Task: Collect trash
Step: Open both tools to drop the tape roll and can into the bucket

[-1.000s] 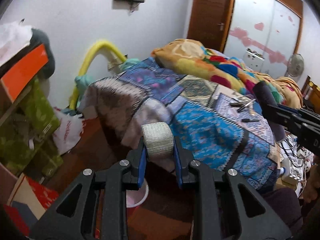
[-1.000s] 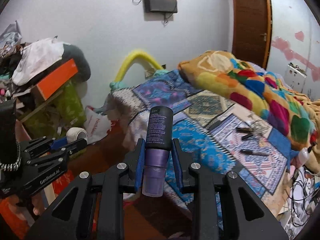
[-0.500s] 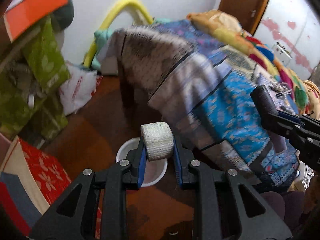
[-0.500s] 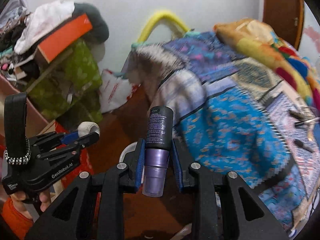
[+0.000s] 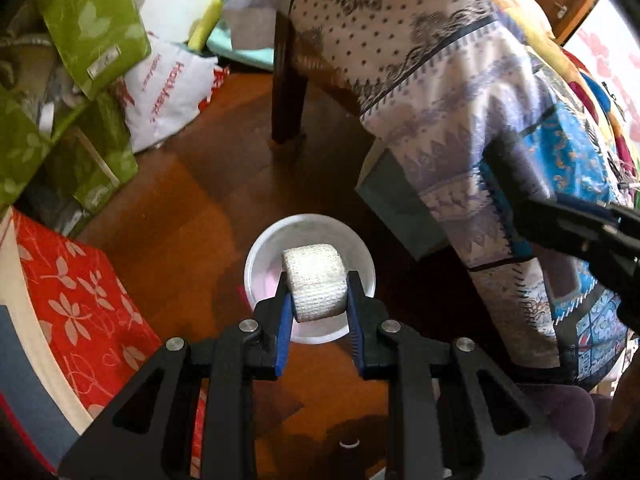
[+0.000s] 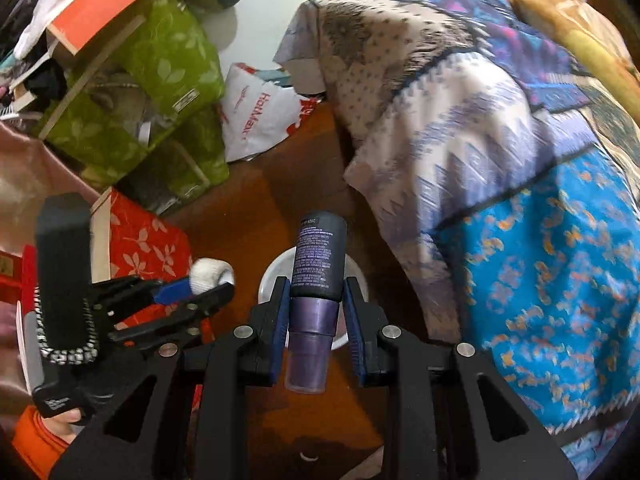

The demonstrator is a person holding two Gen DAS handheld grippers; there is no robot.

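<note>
My left gripper (image 5: 317, 294) is shut on a white gauze roll (image 5: 316, 282), held above a round white bin (image 5: 264, 248) that stands on the brown wooden floor. My right gripper (image 6: 316, 300) is shut on a dark bottle with a purple lower part (image 6: 318, 264), also pointing down over the white bin (image 6: 269, 280), which the bottle mostly hides. In the right wrist view the left gripper (image 6: 200, 286) with its gauze roll (image 6: 210, 274) sits at the left. The right gripper's black frame (image 5: 580, 232) shows at the right edge of the left wrist view.
A bed with a patterned blue and white cover (image 5: 460, 92) overhangs on the right, its dark wooden leg (image 5: 286, 92) behind the bin. Green leaf-print boxes (image 5: 88, 20), a white plastic bag (image 5: 168, 92) and a red floral box (image 5: 68, 292) crowd the left side.
Both grippers have tilted downward and dropped toward the floor. The bed top has slid out of view, and the white bin now lies right beneath both held items.
</note>
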